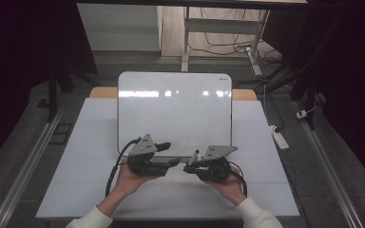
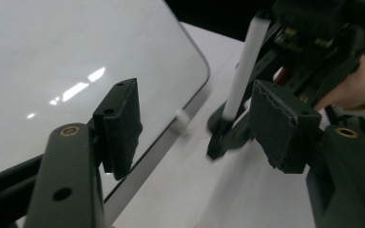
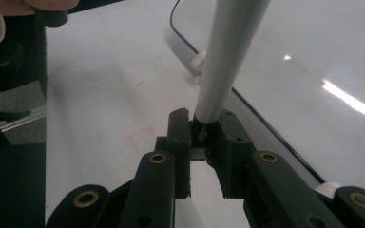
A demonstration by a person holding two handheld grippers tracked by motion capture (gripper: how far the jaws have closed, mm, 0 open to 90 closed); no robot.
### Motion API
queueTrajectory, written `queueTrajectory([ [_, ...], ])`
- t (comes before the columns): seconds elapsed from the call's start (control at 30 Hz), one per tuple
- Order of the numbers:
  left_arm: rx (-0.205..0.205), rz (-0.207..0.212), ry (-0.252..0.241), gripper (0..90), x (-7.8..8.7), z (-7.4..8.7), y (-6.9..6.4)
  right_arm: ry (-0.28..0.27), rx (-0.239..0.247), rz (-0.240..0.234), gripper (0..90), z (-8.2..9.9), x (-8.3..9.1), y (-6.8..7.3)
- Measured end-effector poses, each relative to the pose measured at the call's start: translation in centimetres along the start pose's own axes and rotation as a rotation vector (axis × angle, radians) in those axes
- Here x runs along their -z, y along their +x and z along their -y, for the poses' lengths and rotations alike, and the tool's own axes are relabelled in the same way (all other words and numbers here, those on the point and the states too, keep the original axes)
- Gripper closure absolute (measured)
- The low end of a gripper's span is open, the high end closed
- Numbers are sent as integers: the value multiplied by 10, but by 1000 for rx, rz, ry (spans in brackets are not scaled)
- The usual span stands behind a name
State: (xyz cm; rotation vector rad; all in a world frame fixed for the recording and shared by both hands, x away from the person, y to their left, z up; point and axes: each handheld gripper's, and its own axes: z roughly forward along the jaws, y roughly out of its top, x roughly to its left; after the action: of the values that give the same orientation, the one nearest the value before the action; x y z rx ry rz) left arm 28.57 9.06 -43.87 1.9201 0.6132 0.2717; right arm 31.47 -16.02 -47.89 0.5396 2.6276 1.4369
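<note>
White tabletop, matte, faint red marks in the right gripper view. Glossy round-cornered whiteboard at 12 o'clock, glare streaks on it. Dark room, cables on the floor behind. Right gripper is clenched on a smooth white marker at its dark end, near the board's front edge. Left gripper, at the marker's 9 o'clock, is released, ridged pads apart, nothing between.

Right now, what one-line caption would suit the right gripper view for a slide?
Right gripper clamps the dark end of a white marker beside the whiteboard.
</note>
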Motion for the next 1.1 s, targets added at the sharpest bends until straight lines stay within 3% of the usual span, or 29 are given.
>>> queueTrajectory([
  [0.23,-37,107,3,452,-20,-11,-7,36,12,-44,770,-1,-8,4],
  [0.4,-53,158,4,759,-25,-10,-5,71,45,-63,769,-1,-9,6],
  [0.53,-40,127,-3,812,-25,-10,-5,70,30,-54,756,2,-6,4],
  [0.63,-12,92,-13,813,-25,-10,-3,-2,13,73,594,3,3,11],
  [0.7,12,65,-19,814,-25,-9,-2,-75,-5,175,558,5,8,21],
  [0.8,44,10,-33,813,-28,-7,-2,-145,7,334,554,4,12,39],
  [0.9,76,-17,-47,813,-34,-5,-5,-185,11,427,574,1,10,51],
  [1.1,91,-28,-76,813,-38,-6,-11,-190,5,522,684,-4,-2,57],
])
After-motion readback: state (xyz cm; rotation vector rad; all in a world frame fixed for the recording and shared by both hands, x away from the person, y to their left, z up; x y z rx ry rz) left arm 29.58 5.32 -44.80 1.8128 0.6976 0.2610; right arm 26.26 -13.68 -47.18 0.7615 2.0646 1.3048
